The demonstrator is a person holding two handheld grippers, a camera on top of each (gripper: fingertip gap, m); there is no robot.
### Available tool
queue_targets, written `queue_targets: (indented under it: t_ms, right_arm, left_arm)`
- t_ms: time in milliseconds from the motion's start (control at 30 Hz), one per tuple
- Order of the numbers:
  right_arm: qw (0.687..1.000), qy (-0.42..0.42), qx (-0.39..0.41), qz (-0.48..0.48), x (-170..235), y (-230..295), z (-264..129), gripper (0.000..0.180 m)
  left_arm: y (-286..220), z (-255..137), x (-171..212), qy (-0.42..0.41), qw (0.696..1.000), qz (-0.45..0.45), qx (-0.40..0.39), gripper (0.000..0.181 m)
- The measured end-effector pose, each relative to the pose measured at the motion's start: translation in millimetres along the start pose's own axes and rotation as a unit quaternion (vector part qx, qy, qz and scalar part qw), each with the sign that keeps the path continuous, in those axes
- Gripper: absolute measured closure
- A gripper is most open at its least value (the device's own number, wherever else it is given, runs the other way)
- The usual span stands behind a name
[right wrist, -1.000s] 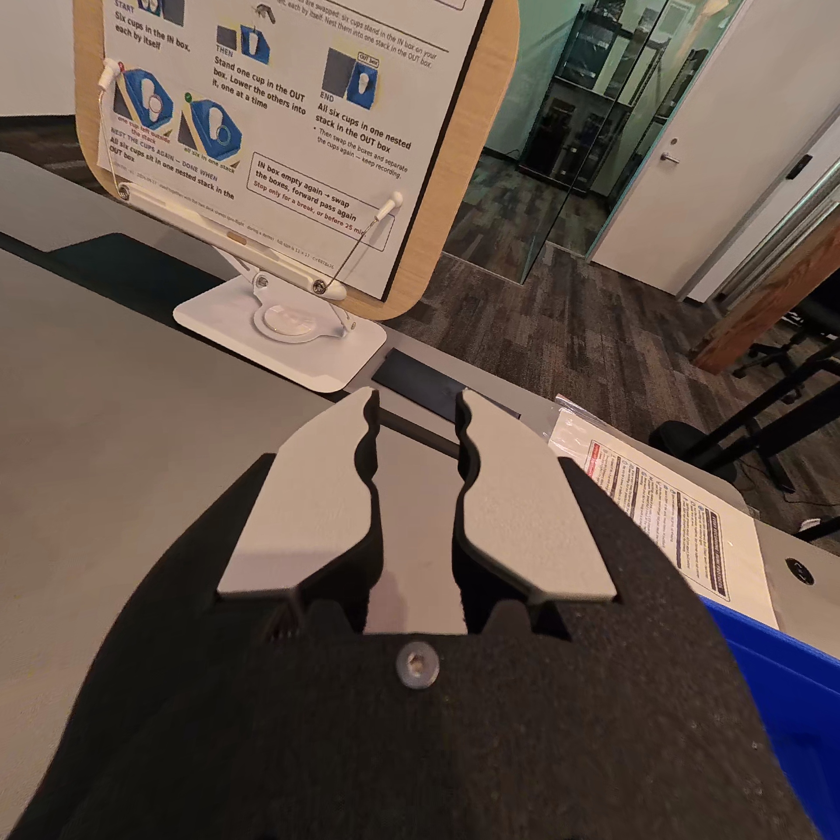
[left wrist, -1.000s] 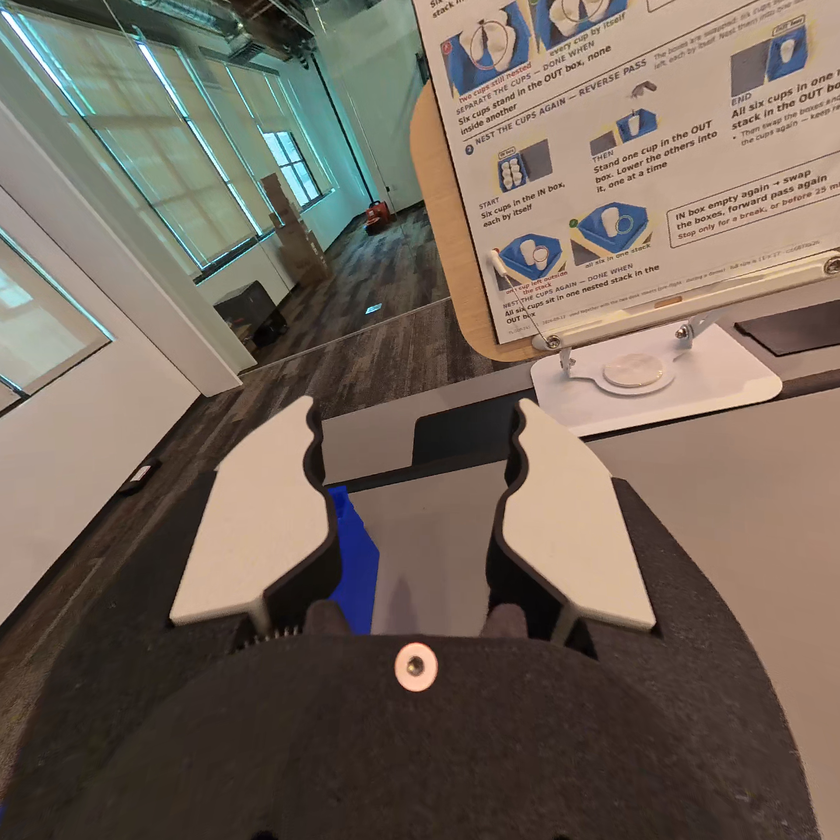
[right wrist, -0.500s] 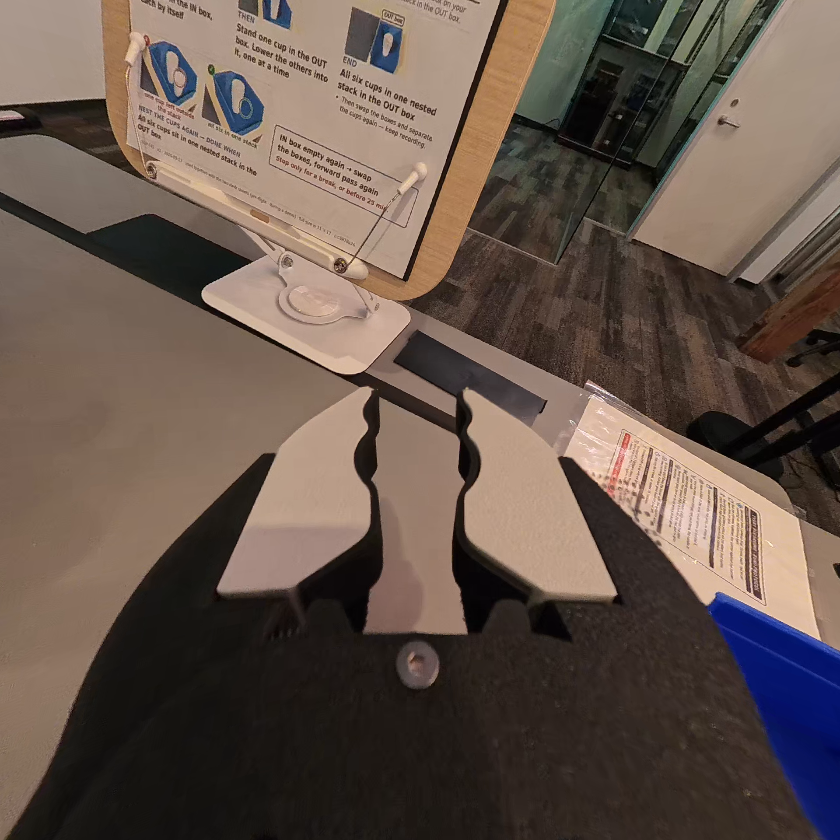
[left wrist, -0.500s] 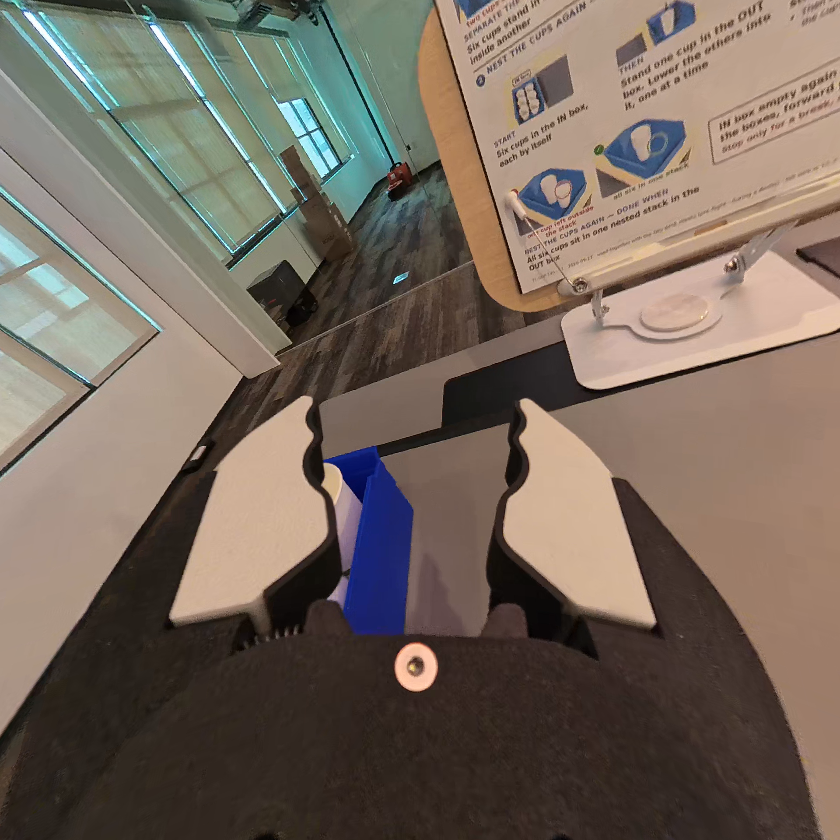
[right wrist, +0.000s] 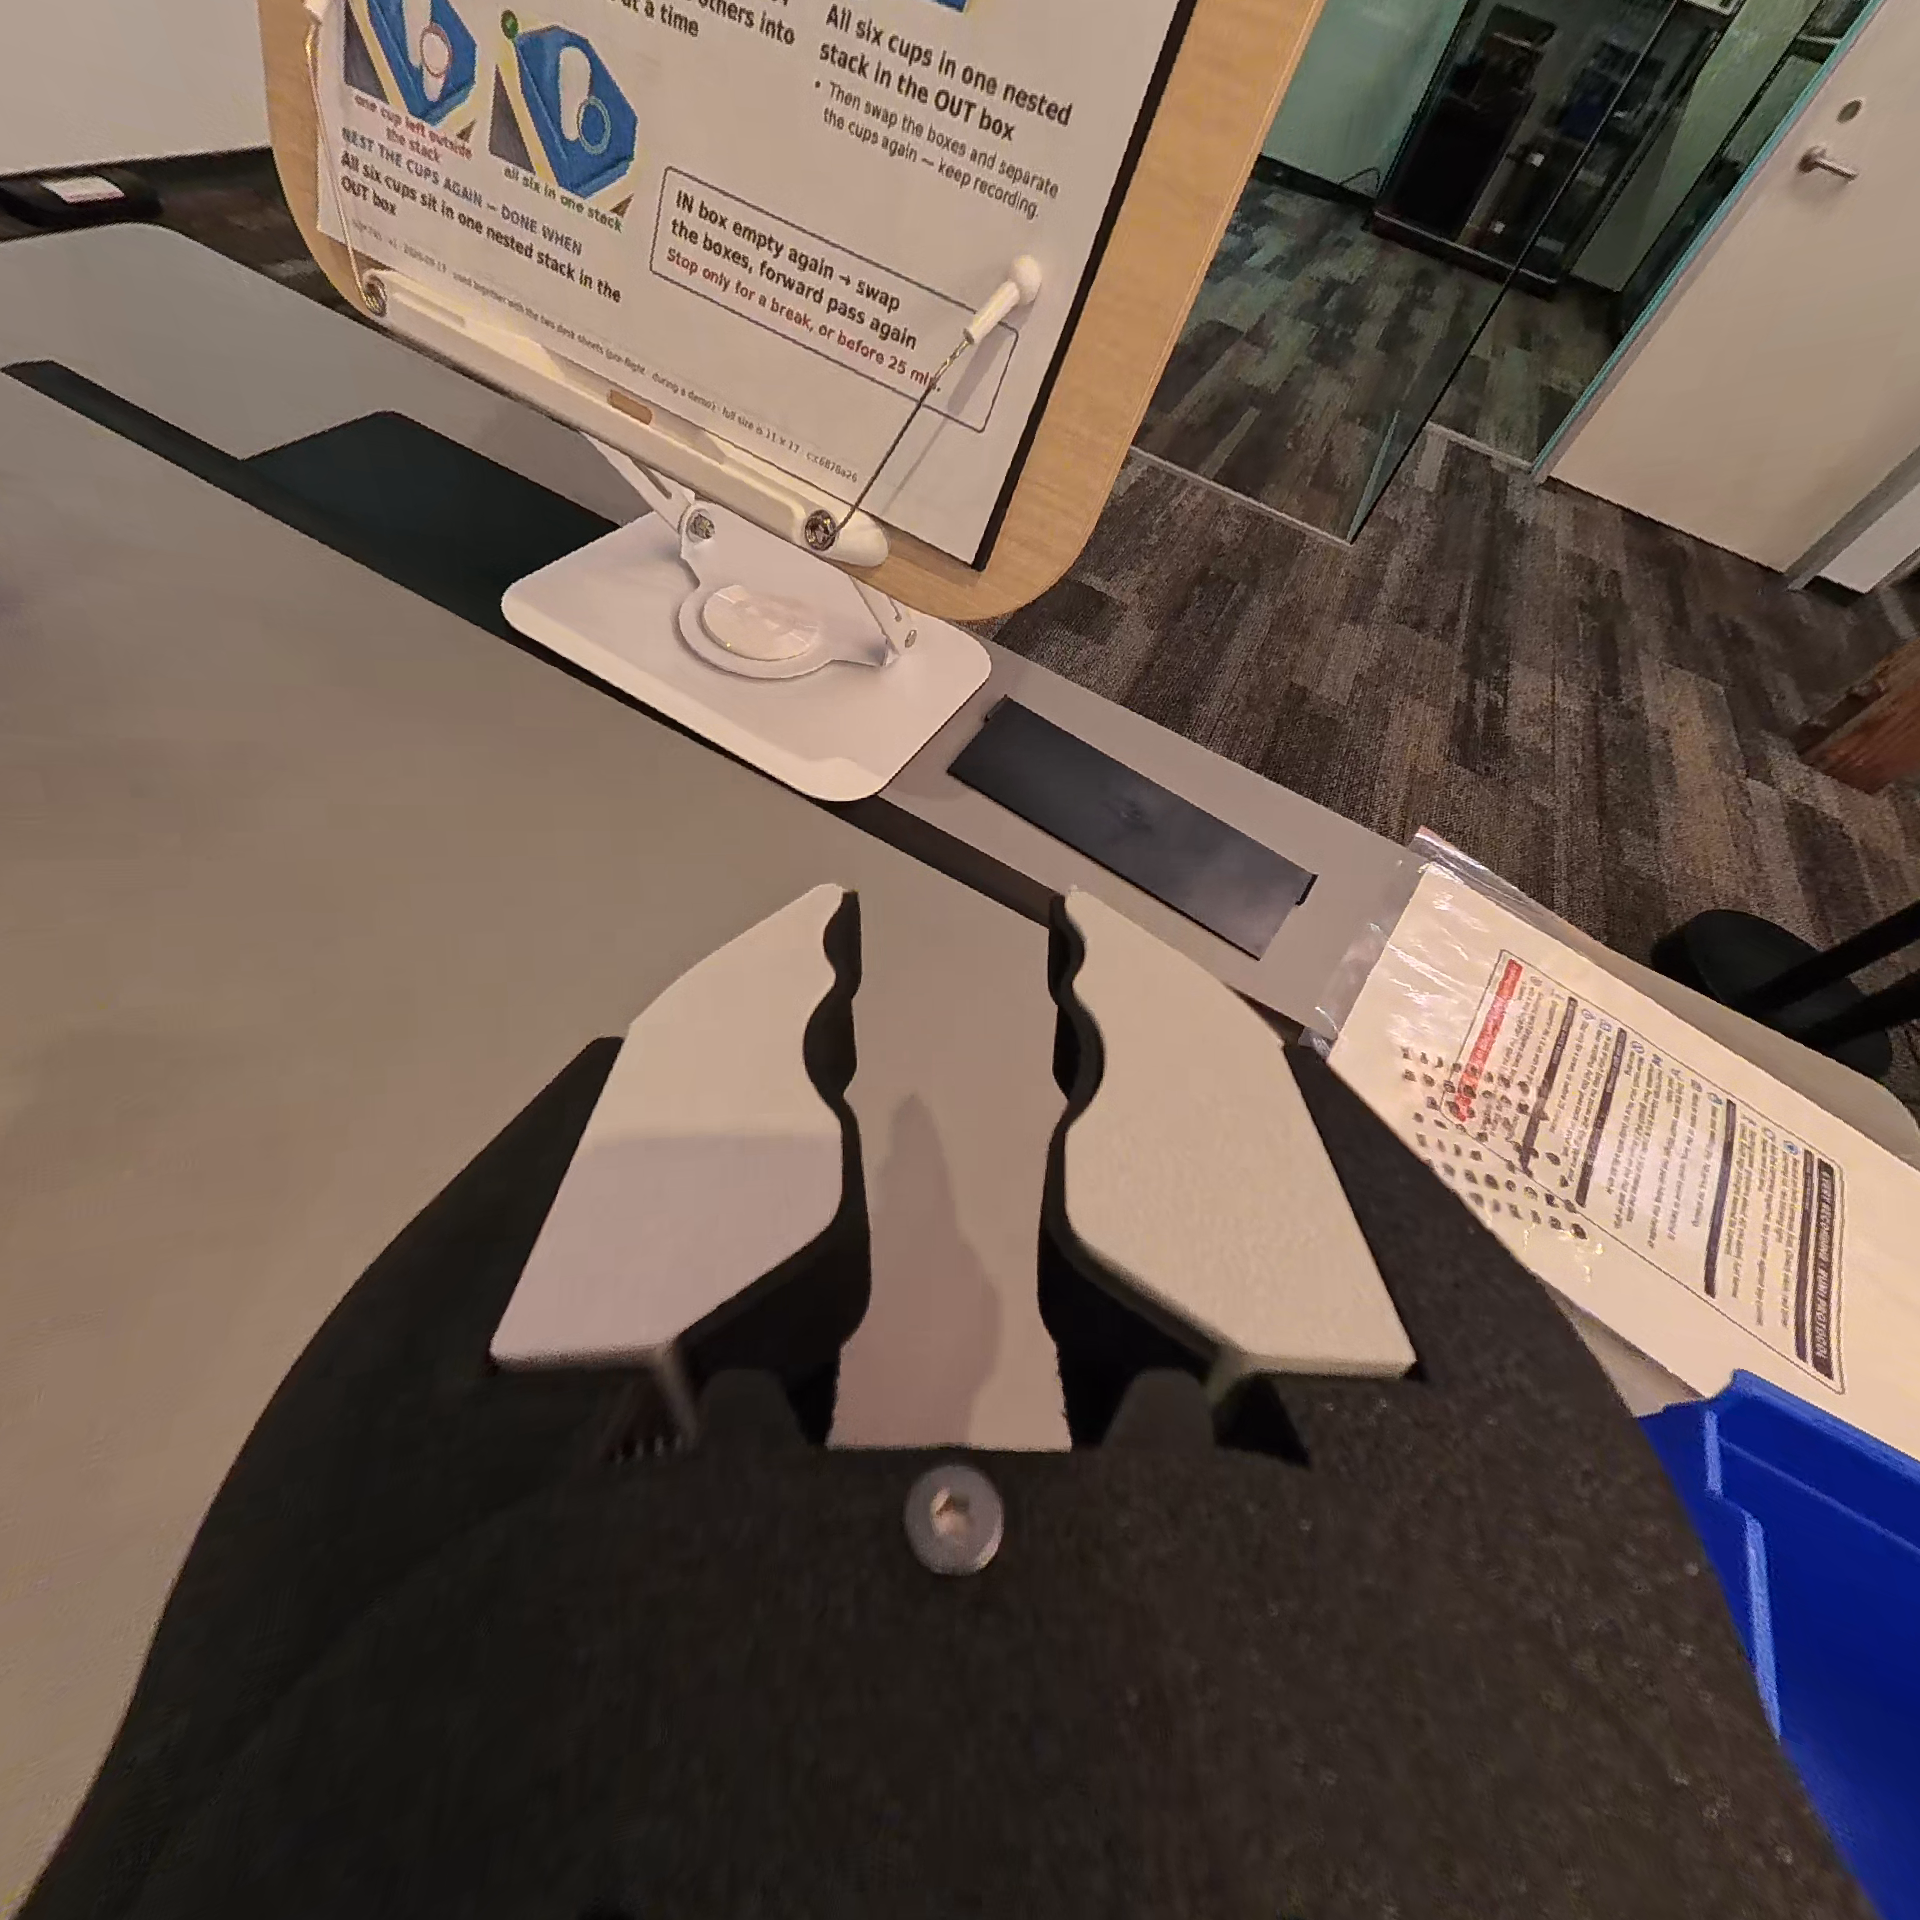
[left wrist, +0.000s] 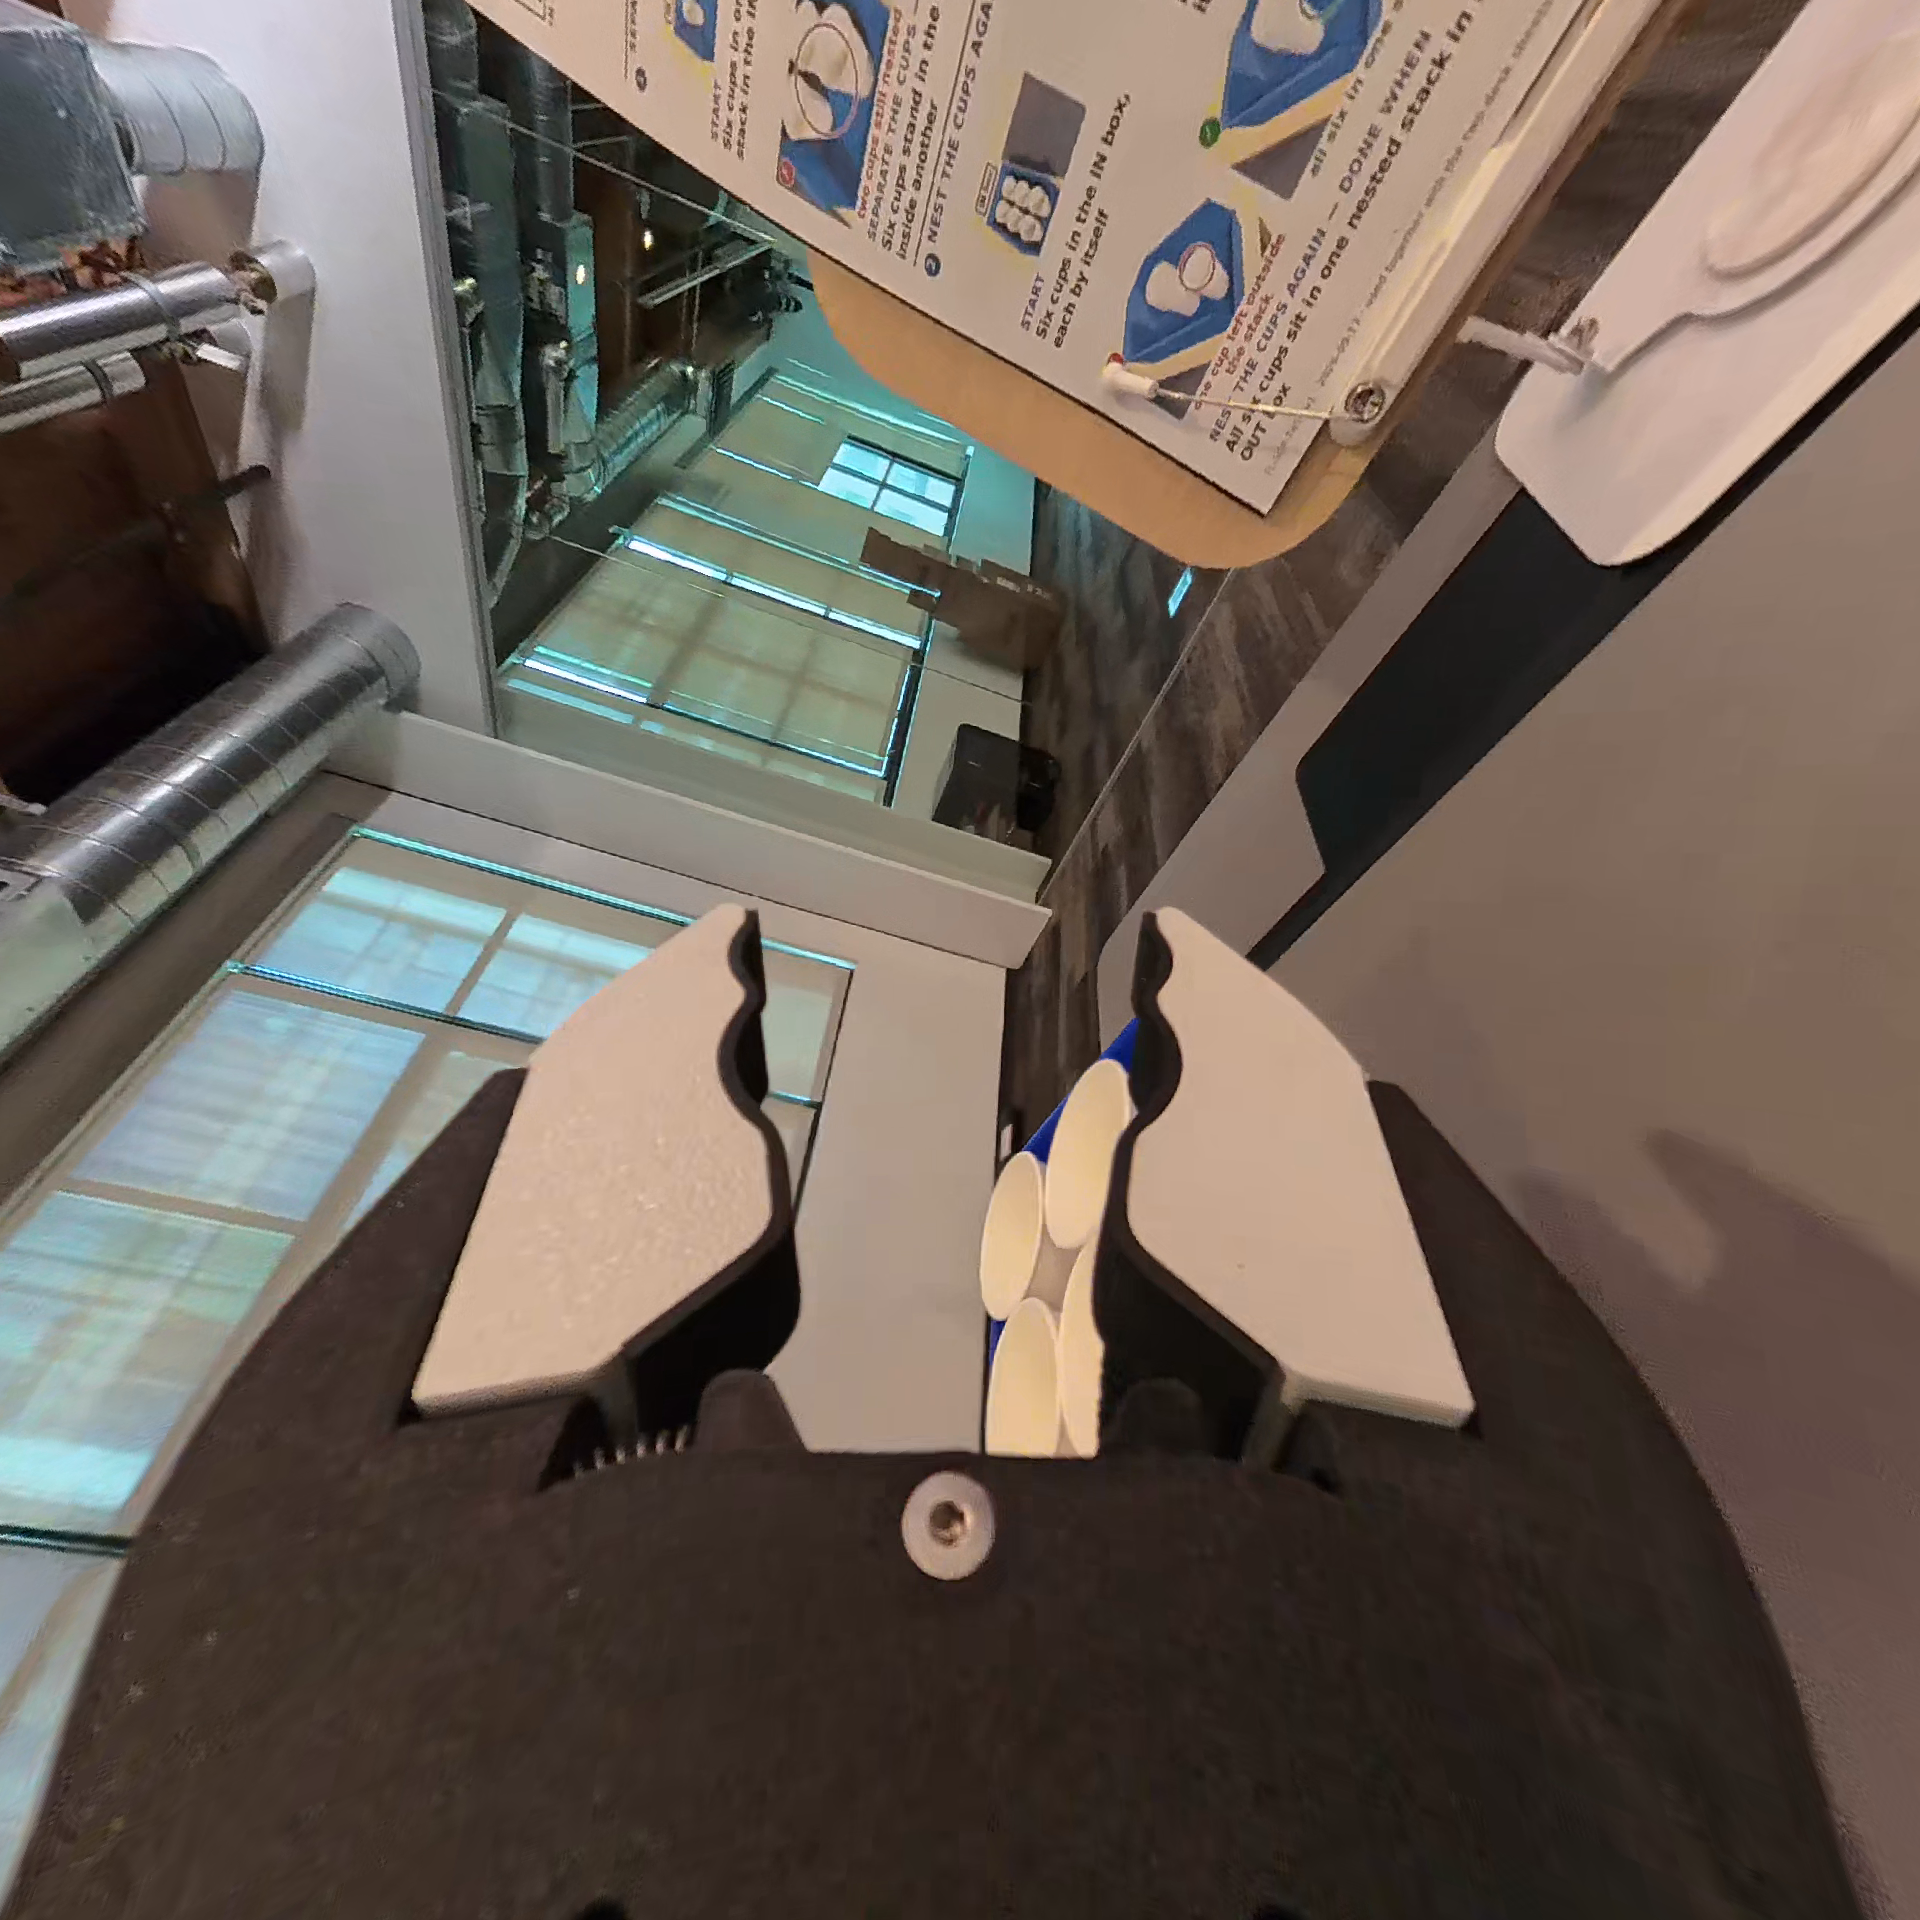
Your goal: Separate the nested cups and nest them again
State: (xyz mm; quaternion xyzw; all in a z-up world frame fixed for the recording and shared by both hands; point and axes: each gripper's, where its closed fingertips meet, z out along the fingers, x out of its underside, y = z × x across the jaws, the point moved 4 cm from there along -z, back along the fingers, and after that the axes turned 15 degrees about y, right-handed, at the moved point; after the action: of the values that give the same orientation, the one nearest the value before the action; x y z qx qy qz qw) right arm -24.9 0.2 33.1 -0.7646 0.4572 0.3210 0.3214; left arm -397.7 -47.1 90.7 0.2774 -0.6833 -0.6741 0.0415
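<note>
Both grippers are spread apart with nothing between their pale grey plates. Seen in the left wrist view, which is rolled hard to one side, the left gripper (left wrist: pixel 945 997) has its jaws wide apart, and the task's white paper cups (left wrist: pixel 1049 1236) show just below the frame's centre, in the right part of the gap between the plates and tight against the inner edge of the right-hand plate. Several round white cups crowd together there; their count cannot be told, since the plate covers part of them. Whether the plate touches them cannot be told either. Slivers of a blue plastic bin (left wrist: pixel 1110 1049) show above and among the cups.

Beyond them, the grey tabletop (left wrist: pixel 1662 935) fills the right side of the frame, and a wooden board with a printed instruction sheet (left wrist: pixel 1039 208) on a white stand base (left wrist: pixel 1714 260) hangs across the upper right. Windows and silver ducts occupy the left.

Seen in the right wrist view, the right gripper (right wrist: pixel 954 914) is released too, its jaws parted by a narrower gap over bare grey table (right wrist: pixel 312 935). No cup shows here. A second blue plastic bin (right wrist: pixel 1818 1538) sits at the lower right edge, beside the gripper body. A bagged printed sheet (right wrist: pixel 1621 1122) lies at right, above the bin, and the board on its white stand (right wrist: pixel 748 665) stands at upper centre.
</note>
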Motion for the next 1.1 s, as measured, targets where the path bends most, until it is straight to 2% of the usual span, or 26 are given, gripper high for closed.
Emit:
queue_targets:
  t_ms: [200, 600, 733, 867, 1100]
  right_arm:
    - [1.000, 0.021, -0.001, -0.001, 6.5, -0.4, 8.1, 0.145]
    - [0.998, 0.054, -0.010, -0.009, 15.9, 3.0, 19.8, 0.143]
    - [0.998, 0.062, -0.016, -0.008, 19.1, 3.4, 22.8, 0.143]
    - [0.997, 0.074, -0.028, -0.011, 22.9, 5.4, 26.2, 0.143]
    - [0.996, 0.089, -0.029, -0.012, 28.5, 6.1, 33.3, 0.143]
  left_arm:
    - [1.0, -0.4, 14.9, 0.019, 0.999, 0.025, -0.016, 0.112]
    - [-2.9, 6.5, 56.0, 0.074, 0.996, 0.044, 0.025, 0.109]
    - [-0.7, 10.4, 79.6, 0.101, 0.992, 0.047, 0.061, 0.109]
    - [2.3, 15.7, 116.5, 0.141, 0.976, 0.022, 0.163, 0.109]
    - [43.1, 31.5, 172.9, 0.185, 0.976, -0.028, 0.115, 0.112]
